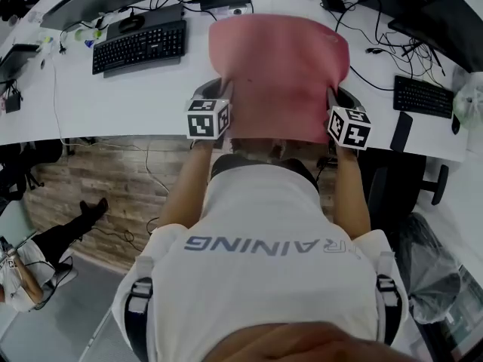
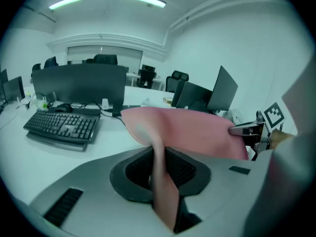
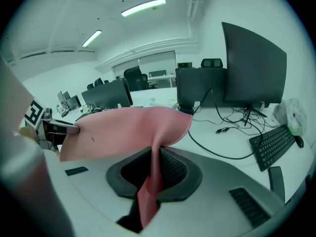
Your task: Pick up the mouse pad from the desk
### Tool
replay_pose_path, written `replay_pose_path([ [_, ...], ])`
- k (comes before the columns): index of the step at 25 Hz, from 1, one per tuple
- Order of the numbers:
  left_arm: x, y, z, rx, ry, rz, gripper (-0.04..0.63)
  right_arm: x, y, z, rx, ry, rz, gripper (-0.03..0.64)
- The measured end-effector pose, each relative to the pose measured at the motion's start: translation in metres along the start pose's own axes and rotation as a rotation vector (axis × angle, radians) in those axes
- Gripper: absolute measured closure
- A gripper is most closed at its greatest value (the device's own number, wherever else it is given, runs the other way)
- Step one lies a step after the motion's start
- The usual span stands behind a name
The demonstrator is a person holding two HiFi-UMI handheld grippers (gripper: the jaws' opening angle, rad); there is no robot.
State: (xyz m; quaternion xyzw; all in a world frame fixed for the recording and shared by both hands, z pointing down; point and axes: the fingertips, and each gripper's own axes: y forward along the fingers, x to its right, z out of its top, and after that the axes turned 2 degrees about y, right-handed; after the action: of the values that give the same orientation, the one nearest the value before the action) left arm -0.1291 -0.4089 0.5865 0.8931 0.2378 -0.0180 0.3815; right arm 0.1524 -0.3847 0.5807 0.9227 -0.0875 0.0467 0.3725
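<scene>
A pink mouse pad (image 1: 279, 74) hangs in the air above the white desk (image 1: 113, 104), held by its near edge at both corners. My left gripper (image 1: 219, 96) is shut on the pad's left near corner, and my right gripper (image 1: 336, 100) is shut on the right near corner. In the left gripper view the pad (image 2: 197, 130) runs pinched between the jaws of the left gripper (image 2: 160, 164) and stretches across to the right gripper (image 2: 247, 130). The right gripper view shows the pad (image 3: 123, 127) folded into the right gripper (image 3: 155, 169), with the left gripper (image 3: 61, 128) at its far corner.
A black keyboard (image 1: 139, 45) lies at the back left and a second keyboard (image 1: 423, 95) at the right, with a dark phone (image 1: 401, 131) beside it. Monitors (image 3: 252, 68) and loose cables (image 1: 377, 47) stand behind the pad. A black chair (image 1: 423, 187) sits below the desk edge.
</scene>
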Motion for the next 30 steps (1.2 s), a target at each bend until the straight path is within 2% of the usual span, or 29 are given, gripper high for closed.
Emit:
replay_pose_path([
  [6,0.003,-0.043,0.078,0.191,0.063,0.012,0.499,-0.018,-0.04,0.08,0.195,-0.007,0.025,0.555],
  [15,0.016,-0.125,0.178,0.467,0.12,-0.005,0.499,-0.042,-0.127,0.185,0.507,-0.097,-0.01,0.555],
  [22,0.022,-0.171,0.229,0.637,0.175,-0.004,0.499,-0.056,-0.177,0.24,0.691,-0.167,-0.06,0.555],
  [30,0.026,-0.221,0.261,0.767,0.214,0.0,0.497,-0.079,-0.22,0.274,0.835,-0.222,-0.079,0.555],
])
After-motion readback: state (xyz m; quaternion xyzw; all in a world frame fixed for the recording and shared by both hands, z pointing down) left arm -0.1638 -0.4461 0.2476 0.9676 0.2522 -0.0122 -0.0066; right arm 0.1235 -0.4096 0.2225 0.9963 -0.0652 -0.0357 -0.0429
